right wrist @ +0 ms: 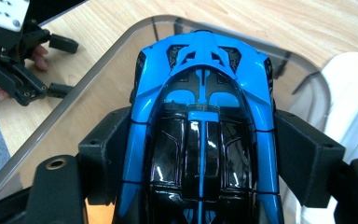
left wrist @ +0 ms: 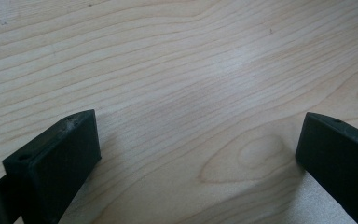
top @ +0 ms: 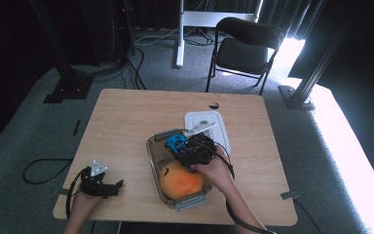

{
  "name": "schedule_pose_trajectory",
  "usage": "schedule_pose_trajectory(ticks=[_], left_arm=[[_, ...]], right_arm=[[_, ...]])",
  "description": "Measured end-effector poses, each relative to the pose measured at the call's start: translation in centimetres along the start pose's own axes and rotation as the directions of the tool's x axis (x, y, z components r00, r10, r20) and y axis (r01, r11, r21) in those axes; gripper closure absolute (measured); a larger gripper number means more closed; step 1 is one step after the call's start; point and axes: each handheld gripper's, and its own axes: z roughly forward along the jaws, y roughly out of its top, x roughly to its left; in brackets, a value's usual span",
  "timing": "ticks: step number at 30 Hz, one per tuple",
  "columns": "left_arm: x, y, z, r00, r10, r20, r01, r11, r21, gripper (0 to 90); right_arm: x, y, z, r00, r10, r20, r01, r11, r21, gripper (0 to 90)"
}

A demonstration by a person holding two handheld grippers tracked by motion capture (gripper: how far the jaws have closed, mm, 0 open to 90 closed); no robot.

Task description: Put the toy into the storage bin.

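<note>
My right gripper (top: 184,146) is shut on a blue and black toy car (top: 176,142), its pads pressing on both flanks of the car (right wrist: 200,70). The car hangs nose forward over the far end of a clear rectangular container (top: 152,157) whose rim (right wrist: 279,45) curves around it. An orange round fruit (top: 181,182) lies in the near end of that container. My left gripper (top: 117,186) rests near the table's front left corner, a hand around it, open; between its black jaws (left wrist: 198,144) there is bare wood.
A white lid (top: 207,127) lies flat just beyond the container on the right (right wrist: 354,93). The other gripper (right wrist: 23,60) shows far off in the right gripper view. A black chair (top: 246,48) stands on the carpet beyond the wooden table (top: 126,117).
</note>
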Motion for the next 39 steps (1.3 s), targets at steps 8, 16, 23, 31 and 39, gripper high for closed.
schedule_pose_trajectory(ticks=[8,16,23,31,39], left_arm=[[0.0,0.0,0.0,1.0,0.001,-0.001,-0.001,1.0,-0.001,0.1],[0.0,0.0,0.0,1.0,0.001,-0.001,-0.001,1.0,-0.001,0.1],[0.0,0.0,0.0,1.0,0.001,-0.001,-0.001,1.0,-0.001,0.1],[0.0,0.0,0.0,1.0,0.001,0.0,-0.001,1.0,-0.001,0.1],[0.0,0.0,0.0,1.0,0.002,0.001,-0.002,1.0,0.0,0.1]], right_arm=[[0.1,-0.3,1.2,0.9999,0.014,-0.004,-0.014,0.999,0.045,25.4],[0.5,-0.2,2.1,0.9998,0.016,0.008,-0.016,0.994,0.113,25.3],[0.4,-0.2,2.3,0.9996,0.028,-0.004,-0.027,0.99,0.142,24.9],[0.2,0.1,1.5,0.9987,0.049,-0.014,-0.047,0.995,0.092,24.1],[-0.1,-0.2,0.8,0.9984,0.052,-0.024,-0.05,0.997,0.061,20.6]])
